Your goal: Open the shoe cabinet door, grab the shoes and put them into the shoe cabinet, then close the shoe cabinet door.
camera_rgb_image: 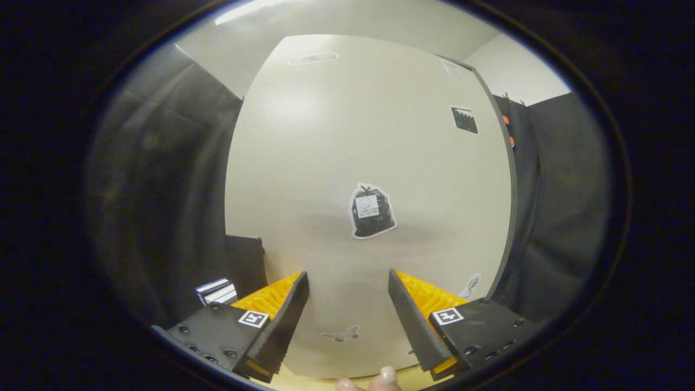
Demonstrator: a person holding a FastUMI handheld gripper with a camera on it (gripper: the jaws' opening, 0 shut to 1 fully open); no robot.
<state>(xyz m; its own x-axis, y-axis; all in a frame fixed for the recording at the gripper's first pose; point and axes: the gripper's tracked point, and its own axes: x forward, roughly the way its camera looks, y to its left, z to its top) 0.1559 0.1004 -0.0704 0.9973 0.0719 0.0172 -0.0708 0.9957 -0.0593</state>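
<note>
Shoe cabinet door (369,163), pale and flat with a black bag sticker (372,211), stands just ahead of your gripper (348,304), whose fingers are spread and empty. You appear to be facing the door step; next, find its edge.

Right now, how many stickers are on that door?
5 that I can make out on the cabinet door: bag sticker ahead of the open fingers, butterfly between them, two upper right, one lower right.
</note>
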